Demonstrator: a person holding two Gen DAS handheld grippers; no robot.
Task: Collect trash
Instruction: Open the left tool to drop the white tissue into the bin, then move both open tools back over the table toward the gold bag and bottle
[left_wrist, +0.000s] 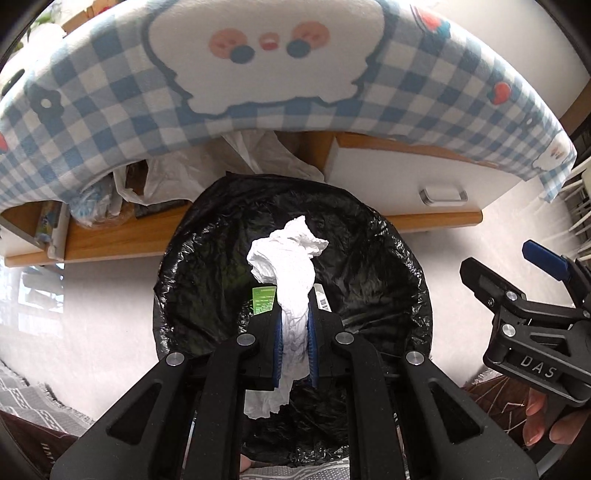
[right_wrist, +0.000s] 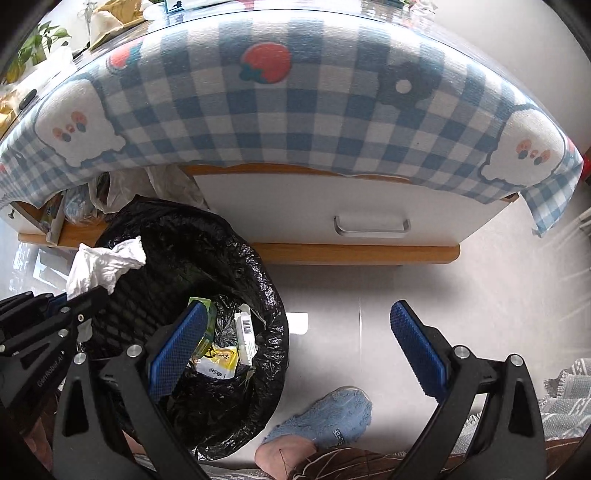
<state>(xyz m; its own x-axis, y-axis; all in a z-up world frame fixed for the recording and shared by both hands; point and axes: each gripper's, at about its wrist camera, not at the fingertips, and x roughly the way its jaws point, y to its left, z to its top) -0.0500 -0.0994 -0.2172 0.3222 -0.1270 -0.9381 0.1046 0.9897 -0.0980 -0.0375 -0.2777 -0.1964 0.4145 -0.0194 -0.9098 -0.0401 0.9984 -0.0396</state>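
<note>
A crumpled white tissue is pinched between the blue pads of my left gripper, which is shut on it and hangs over the mouth of a bin lined with a black bag. The right wrist view shows the same tissue held above the bin's left rim. Inside the bin lie a green packet, a yellow wrapper and a white box. My right gripper stands open and holds nothing, its left finger over the bin, its right finger over the floor.
A low table under a blue checked cloth stands behind the bin, with a white drawer and a shelf holding plastic bags. A person's foot in a blue slipper rests on the pale floor beside the bin.
</note>
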